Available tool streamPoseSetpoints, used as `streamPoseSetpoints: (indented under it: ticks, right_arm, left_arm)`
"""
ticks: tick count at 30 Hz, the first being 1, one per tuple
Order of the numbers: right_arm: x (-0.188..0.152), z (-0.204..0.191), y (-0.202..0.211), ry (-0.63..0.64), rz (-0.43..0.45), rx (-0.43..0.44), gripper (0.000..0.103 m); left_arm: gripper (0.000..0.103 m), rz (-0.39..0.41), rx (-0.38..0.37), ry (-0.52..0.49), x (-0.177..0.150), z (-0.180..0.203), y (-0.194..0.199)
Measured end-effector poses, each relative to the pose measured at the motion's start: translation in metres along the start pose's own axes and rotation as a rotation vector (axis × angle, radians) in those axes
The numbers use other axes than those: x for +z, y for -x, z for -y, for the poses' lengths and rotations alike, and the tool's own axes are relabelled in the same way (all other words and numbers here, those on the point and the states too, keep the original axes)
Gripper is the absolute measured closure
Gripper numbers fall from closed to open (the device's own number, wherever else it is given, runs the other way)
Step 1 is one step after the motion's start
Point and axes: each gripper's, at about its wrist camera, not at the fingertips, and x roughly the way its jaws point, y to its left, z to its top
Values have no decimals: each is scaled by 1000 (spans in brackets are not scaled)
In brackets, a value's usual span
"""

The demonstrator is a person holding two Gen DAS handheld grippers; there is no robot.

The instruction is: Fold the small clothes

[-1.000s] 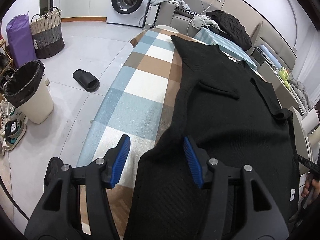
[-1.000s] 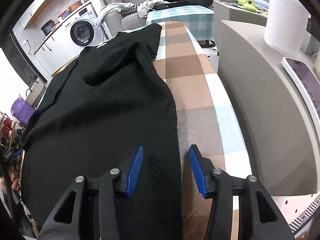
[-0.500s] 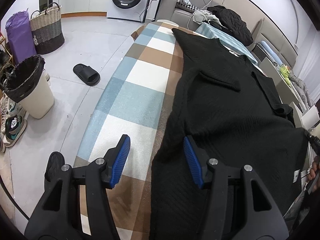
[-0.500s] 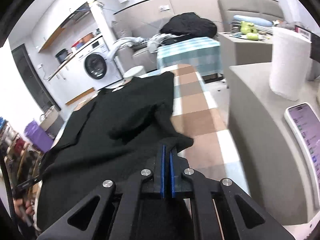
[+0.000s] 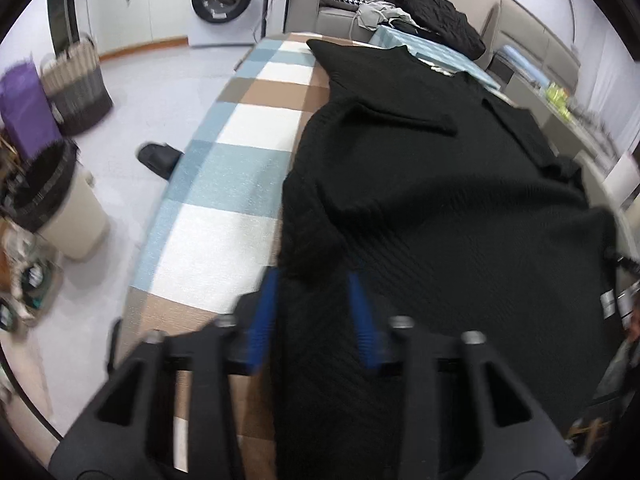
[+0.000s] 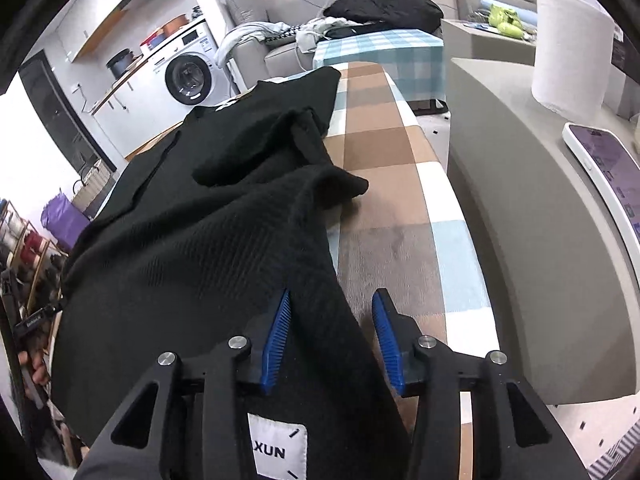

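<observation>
On the floor at the far left stand a purple bag, a woven grey basket and a cream bin with a black liner; a black slipper lies beside the long surface covered in blue, brown and white checked cloth. The black ribbed knit garment lies spread along that surface, one folded-over flap near its middle, its near edge hanging toward the claws. The left claw has its jaws just closing around the garment's left edge, cloth bunched between the blue pads, though blur hides whether they press it. The right claw has jaws just opening, standing apart with the garment's right edge loose between them; a white label reading XUN shows below. Right of the surface, a grey counter carries a white paper roll and a phone with a lit screen.
</observation>
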Motion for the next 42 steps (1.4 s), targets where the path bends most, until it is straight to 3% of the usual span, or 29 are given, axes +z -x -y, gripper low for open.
streamPoseSetpoints:
  ticks: [3, 4, 5, 7, 12, 17, 19, 21, 23, 34, 35, 36, 38, 40, 42]
  right_arm:
    - [-4, -4, 1, 34, 4, -18, 60]
    - [-7, -6, 0, 45, -1, -21, 65]
    - [-10, -7, 1, 48, -4, -19, 72]
    - [-16, -13, 2, 58, -28, 11, 97]
    - [-40, -34, 26, 75, 7, 168, 97]
    - [-55, -32, 41, 81, 47, 141, 90]
    - [-61, -29, 41, 81, 43, 116, 76]
    - [-64, -24, 43, 76, 50, 112, 64]
    - [-70, -18, 46, 62, 52, 114, 61]
    - [-74, -15, 47, 69, 70, 96, 60]
    - [-73, -15, 46, 67, 74, 96, 60]
    - [-73, -16, 44, 69, 79, 98, 60]
    - [-72, -18, 41, 79, 75, 98, 64]
    - [-72, -23, 36, 98, 58, 85, 85]
    - [-72, -29, 34, 115, 58, 89, 92]
  left_arm:
    - [98, 30, -19, 14, -1, -4, 5]
    - [98, 44, -25, 20, -1, -6, 8]
    - [98, 57, -34, 24, -1, -8, 11]
    - [98, 87, -29, 31, 1, -14, 19]
    - [99, 146, -38, 29, 10, -29, 34]
    - [97, 131, -66, 43, 5, -32, 39]
    - [88, 102, -86, 32, -4, -27, 40]
    - [68, 98, -84, 22, -14, -22, 41]
    - [55, 93, -73, 16, -24, -19, 43]
    - [55, 30, 16, 18, -35, -13, 25]
    - [60, 29, 22, 5, -33, -11, 23]
    - [78, 30, 33, -15, -32, -8, 22]
    - [98, 25, -18, -15, -30, -7, 20]
    - [98, 44, -8, -13, -28, -7, 23]
    - [98, 68, -16, -17, -28, -9, 29]
